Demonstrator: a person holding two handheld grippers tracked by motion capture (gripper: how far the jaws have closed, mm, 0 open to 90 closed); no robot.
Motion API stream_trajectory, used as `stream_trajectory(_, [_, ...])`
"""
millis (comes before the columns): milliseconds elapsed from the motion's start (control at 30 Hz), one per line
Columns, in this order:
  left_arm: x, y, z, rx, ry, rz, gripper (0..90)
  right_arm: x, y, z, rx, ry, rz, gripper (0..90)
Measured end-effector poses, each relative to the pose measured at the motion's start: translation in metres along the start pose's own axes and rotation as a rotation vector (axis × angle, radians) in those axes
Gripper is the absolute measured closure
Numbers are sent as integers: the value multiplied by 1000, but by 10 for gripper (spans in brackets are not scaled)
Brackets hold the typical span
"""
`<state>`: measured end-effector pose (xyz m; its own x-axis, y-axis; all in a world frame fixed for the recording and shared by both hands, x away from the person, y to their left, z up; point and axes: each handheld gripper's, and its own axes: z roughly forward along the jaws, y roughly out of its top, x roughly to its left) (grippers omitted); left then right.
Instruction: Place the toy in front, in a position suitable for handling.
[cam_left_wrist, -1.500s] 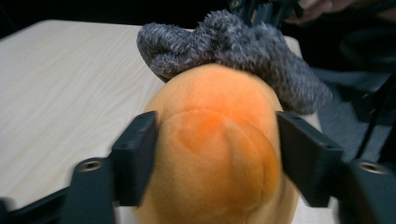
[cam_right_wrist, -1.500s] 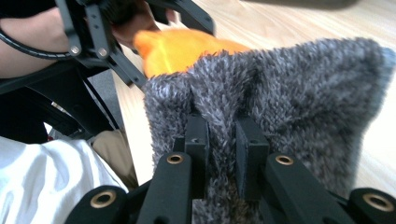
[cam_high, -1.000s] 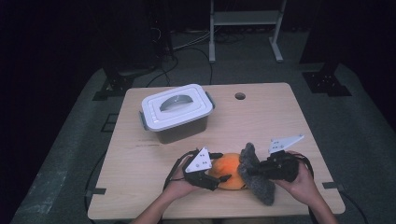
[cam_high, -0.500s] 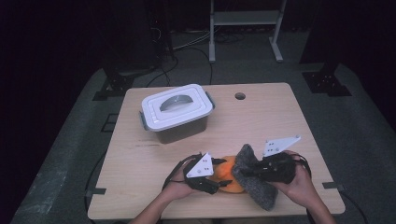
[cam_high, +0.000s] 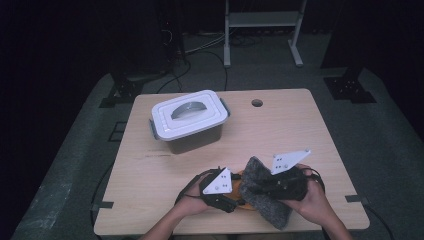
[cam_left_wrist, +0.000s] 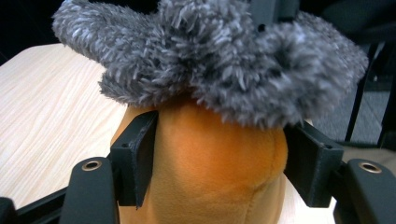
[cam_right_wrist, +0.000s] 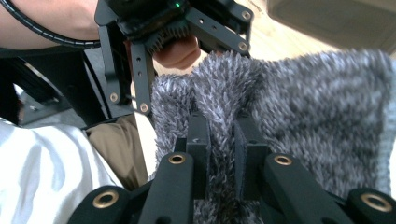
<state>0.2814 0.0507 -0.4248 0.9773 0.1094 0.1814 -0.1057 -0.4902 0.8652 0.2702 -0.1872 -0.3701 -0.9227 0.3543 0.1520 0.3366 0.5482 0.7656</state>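
An orange plush toy (cam_left_wrist: 215, 154) sits near the table's front edge, squeezed between the jaws of my left gripper (cam_high: 231, 196). A fuzzy grey cloth (cam_high: 264, 196) drapes over the toy's top (cam_left_wrist: 210, 60). My right gripper (cam_high: 265, 187) is shut on a bunched fold of that grey cloth (cam_right_wrist: 219, 140), holding it against the toy. In the right gripper view the left gripper (cam_right_wrist: 163, 42) shows close behind the cloth, with a bit of the orange toy (cam_right_wrist: 180, 51) between its jaws.
A grey bin with a white handled lid (cam_high: 189, 120) stands at the back left of the wooden table (cam_high: 300, 135). A round cable hole (cam_high: 257, 103) sits near the far edge. A white metal rack (cam_high: 260, 20) and cables lie on the floor beyond.
Both hands have slid a little toward the table's front edge. The grey cloth has been drawn further over the orange toy, covering most of it.
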Motion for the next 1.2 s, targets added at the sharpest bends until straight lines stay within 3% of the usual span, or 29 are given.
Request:
stream_trajectory(200, [13,-12,-9,15,-4,-41,330,-20,-19,-13,-11,-41,77,778])
stream_trajectory(300, [17,-14,-11,17,-1,-77,276,-30,-30,-12,-12,-29,130,778])
stream_trajectory(367, [17,-9,-11,36,5,-82,206,-31,-31,-9,-13,-15,134,779])
stream_trajectory(433, [16,-5,-9,27,1,-116,155,-28,-29,-7,-6,-21,119,779])
stream_trajectory(500, [16,-4,-8,26,5,-119,148,-25,-26,-5,0,-16,103,778])
stream_trajectory(600, [13,-4,-9,38,38,-78,293,-21,-21,-4,10,-40,82,779])
stream_trajectory(700, [9,-2,-8,21,92,-30,429,-20,-17,-8,-31,-68,79,780])
stream_trajectory(800, [5,1,-5,10,144,-2,453,-19,-12,-9,-69,-81,76,780])
stream_trajectory(933, [13,-4,-6,7,112,-45,393,-25,-18,-6,-76,-69,99,780])
stream_trajectory(1000, [15,-3,-7,12,80,-98,304,-28,-22,-4,-78,-46,112,780])
stream_trajectory(1100, [16,3,-6,34,61,-127,181,-25,-20,1,-70,-26,102,779])
stream_trajectory(1133, [15,3,-6,33,64,-116,184,-23,-19,3,-66,-13,92,779])
stream_trajectory(1200, [15,0,-7,37,56,-92,280,-21,-18,4,-57,-12,85,778])
